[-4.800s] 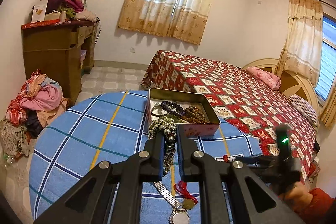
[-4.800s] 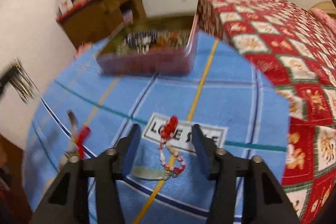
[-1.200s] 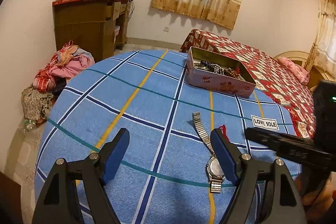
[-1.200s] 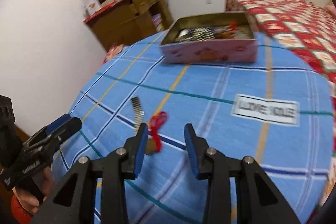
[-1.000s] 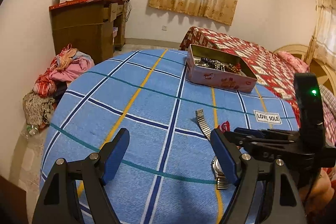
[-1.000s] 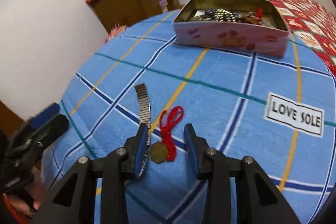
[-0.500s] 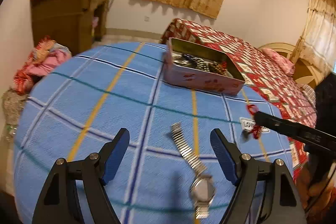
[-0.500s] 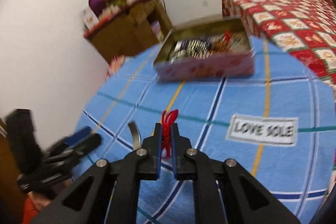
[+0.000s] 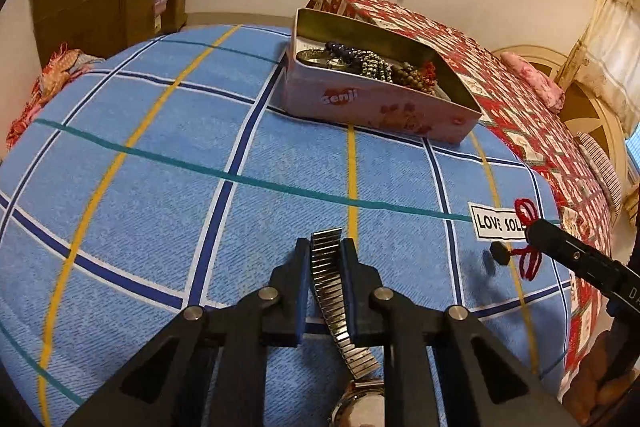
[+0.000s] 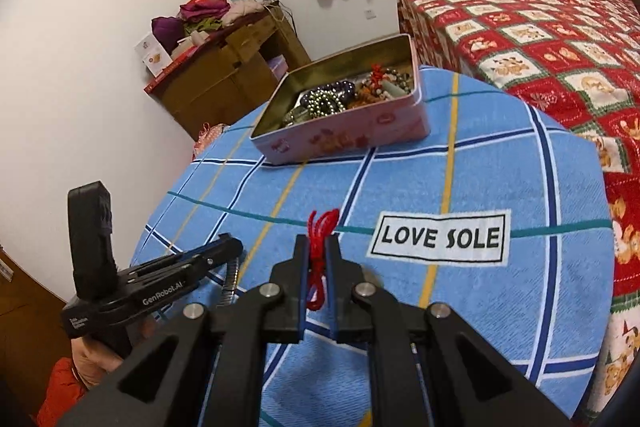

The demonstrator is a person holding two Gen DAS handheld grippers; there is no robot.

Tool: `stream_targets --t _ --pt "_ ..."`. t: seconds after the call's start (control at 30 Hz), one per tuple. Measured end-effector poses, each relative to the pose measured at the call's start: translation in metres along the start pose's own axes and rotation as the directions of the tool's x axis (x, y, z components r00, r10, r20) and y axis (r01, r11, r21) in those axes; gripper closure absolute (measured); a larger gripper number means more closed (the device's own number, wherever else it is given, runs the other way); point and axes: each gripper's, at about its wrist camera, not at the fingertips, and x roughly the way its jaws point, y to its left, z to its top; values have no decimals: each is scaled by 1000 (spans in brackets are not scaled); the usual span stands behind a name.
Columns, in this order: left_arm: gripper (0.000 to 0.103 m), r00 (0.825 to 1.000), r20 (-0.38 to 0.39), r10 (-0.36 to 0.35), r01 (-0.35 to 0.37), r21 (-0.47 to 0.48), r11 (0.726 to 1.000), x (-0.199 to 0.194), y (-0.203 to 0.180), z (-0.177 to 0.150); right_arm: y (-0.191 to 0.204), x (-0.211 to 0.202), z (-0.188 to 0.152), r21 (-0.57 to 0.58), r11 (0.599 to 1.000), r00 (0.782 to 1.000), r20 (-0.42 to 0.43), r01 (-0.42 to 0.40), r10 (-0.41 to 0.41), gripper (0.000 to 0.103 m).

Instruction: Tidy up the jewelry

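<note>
Pink tin (image 9: 376,105) holding beaded bracelets (image 9: 374,67), left gripper (image 9: 326,259) closing on ribbed metal watch band (image 9: 330,279), right gripper (image 10: 317,259) clamping red cord (image 10: 318,251) dangling a small pendant (image 9: 499,251)

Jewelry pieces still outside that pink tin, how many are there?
2. A metal-band watch lies on the blue cloth between the closing left gripper; a red cord pendant is pinched in the right gripper. Others could be hidden.
</note>
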Motion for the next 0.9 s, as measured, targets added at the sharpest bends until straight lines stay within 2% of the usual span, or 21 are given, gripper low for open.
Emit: stream_targets --t 0.27,0.4,0.47,0.63,0.8,0.9 --pt "90 988 141 -70 67 22 998 -43 -11 12 -5 -17 3 29 999 999 29 -28 28 92" --pt "92 976 202 -83 76 47 996 -67 -20 23 -2 -25 4 35 999 998 49 -38 36 92" --pt "97 969 227 -94 83 55 995 -74 -23 27 -1 -28 5 37 998 997 59 -45 42 92" --pt "101 950 297 -97 68 108 992 -93 -37 35 5 -41 8 21 999 995 91 -43 41 92" --pt "101 953 302 -39 3 117 993 -94 -35 37 5 -46 8 20 999 994 95 -47 45 92" --pt "97 971 239 -9 -8 70 998 -84 -22 33 4 -46 6 19 999 995 88 -49 47 92"
